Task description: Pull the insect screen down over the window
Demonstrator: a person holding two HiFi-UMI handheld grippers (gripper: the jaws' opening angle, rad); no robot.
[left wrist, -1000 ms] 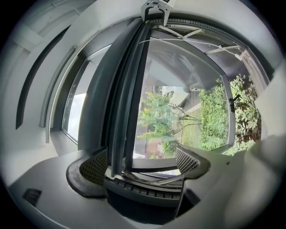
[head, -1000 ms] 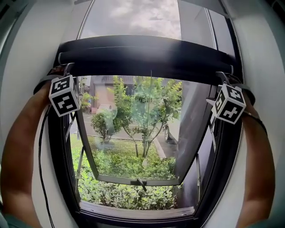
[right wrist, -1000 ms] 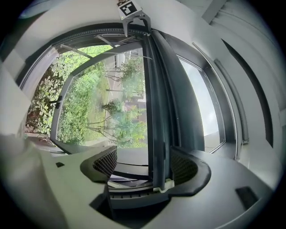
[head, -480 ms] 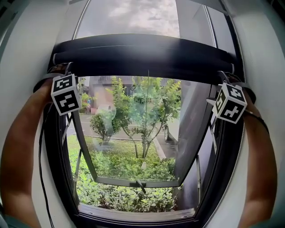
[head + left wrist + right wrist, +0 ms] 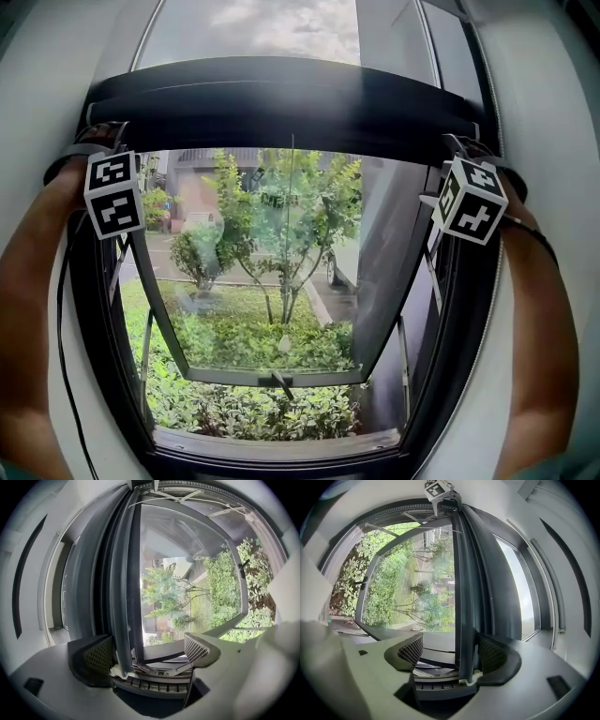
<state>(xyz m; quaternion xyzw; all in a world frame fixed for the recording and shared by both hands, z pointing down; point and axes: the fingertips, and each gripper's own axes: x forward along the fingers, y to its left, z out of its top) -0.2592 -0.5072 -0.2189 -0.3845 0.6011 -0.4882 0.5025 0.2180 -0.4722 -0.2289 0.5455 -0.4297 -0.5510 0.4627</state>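
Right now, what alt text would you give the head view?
A dark insect screen bar spans the upper window, with the left gripper and right gripper at its ends. Below, an outward-tilted pane and a leafy garden.

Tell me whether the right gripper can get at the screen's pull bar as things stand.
Most likely yes. The bar stands between the open jaws of the right gripper, close to one of them, and nothing else sits in the gap.

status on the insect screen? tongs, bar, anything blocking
Left tongs and right tongs open, each straddling an end of the screen bar. Bar high, opening below uncovered. Window sash swung outward; nothing seen in the bar's path.
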